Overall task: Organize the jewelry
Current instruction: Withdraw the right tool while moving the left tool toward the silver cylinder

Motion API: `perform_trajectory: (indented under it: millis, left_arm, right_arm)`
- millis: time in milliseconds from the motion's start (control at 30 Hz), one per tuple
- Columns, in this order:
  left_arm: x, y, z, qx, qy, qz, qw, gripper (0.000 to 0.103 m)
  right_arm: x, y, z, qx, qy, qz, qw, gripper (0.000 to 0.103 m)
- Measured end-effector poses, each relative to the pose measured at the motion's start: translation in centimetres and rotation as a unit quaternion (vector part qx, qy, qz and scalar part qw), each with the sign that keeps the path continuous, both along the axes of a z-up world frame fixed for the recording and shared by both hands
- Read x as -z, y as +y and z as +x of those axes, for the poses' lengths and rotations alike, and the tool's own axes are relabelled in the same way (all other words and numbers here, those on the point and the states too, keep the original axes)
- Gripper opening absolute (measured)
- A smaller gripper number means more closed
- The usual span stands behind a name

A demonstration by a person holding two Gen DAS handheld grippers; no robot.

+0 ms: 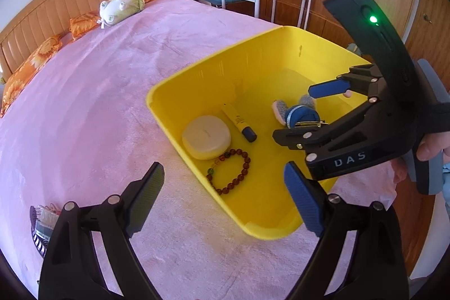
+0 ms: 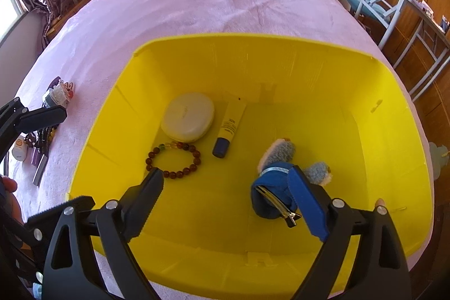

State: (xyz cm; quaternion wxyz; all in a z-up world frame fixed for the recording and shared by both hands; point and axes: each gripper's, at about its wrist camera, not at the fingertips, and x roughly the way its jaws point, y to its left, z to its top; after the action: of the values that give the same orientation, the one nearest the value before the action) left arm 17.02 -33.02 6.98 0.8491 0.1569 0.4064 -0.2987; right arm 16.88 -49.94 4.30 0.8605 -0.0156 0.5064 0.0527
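Hovering over the yellow bin (image 2: 365,108), right gripper (image 2: 233,204) gapes.

The bin (image 2: 393,108) sits on the bed (image 2: 197,4). Inside, the bracelet (image 2: 173,159) lies before the round case (image 2: 188,120), the tube (image 2: 229,128) to their right. The plush clip (image 2: 278,182) lies further right.

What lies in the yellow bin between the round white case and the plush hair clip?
A yellow tube with a dark blue cap lies between the white case and the plush hair clip, clearest in the right wrist view.
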Motion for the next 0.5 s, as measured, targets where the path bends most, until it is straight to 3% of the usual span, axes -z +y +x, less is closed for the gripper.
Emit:
perform_trajectory:
  millis: [267,500]
  left_arm:
    - [-1.0,4.1,-0.4,-0.046,0.001,-0.034,0.9984,0.085]
    - [-0.8,7.4,-0.9,-0.060,0.017,-0.050,0.9968,0.085]
  right_arm:
    - [-2.6,3.7,-1.7,-0.034,-0.071,0.029,0.997,0.093]
    - [-4.1,7.0,-2.3,-0.062,-0.080,0.038,0.994,0.093]
